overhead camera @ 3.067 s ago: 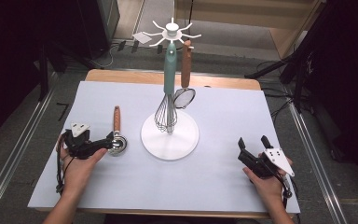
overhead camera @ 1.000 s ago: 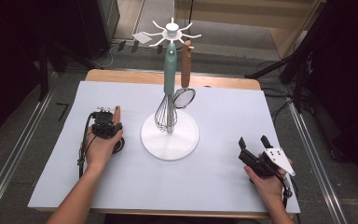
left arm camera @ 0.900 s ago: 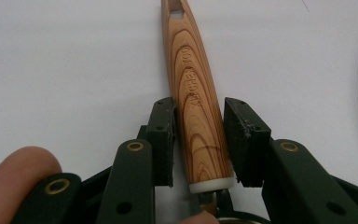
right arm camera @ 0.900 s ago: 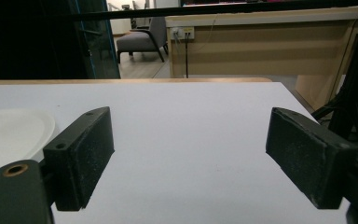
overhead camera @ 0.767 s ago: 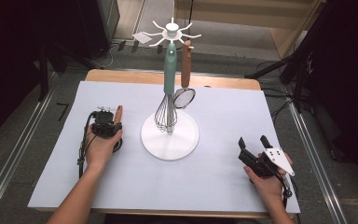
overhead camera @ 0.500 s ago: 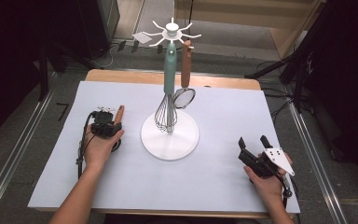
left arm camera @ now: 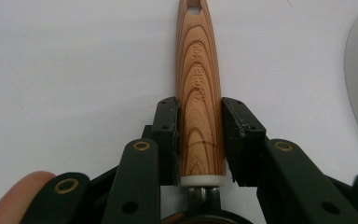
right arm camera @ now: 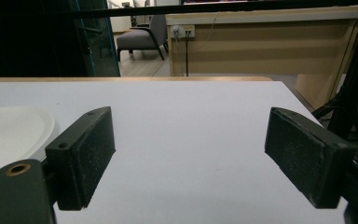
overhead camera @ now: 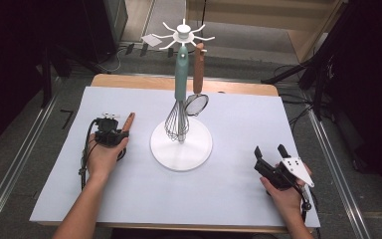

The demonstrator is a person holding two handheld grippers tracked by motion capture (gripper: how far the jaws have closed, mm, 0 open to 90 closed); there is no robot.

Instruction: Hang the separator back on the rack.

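- The wooden handle [left arm camera: 200, 93] carries engraved lettering along its length; it reads something like "KITCHEN TOO", and the last letters cannot be made out.
- In the left gripper view the handle runs from 6 o'clock up to 12 o'clock, with a hanging hole at its far tip and a white collar at its near end, where a metal neck starts.
- The left gripper [left arm camera: 199, 140] has just been closing its jaws, and the pads now press the handle from 9 and 3 o'clock, low on the wood just above the collar.
- Most of the handle sticks out past the fingertips toward 12 o'clock.
- In the high view the left gripper [overhead camera: 108, 135] sits on the white table cover [overhead camera: 238, 199] at about 9 o'clock from the white stand base [overhead camera: 181, 149], close to it but apart.
- The handle [overhead camera: 128, 120] points toward 1 o'clock from that hand.
- A whisk [overhead camera: 178, 119] and a small strainer [overhead camera: 196, 104] hang on the stand.
- The right gripper [overhead camera: 271, 157] rests at about 4 o'clock from the base, well apart from it.
- In the right gripper view its jaws stand wide apart with nothing but bare cover between them.
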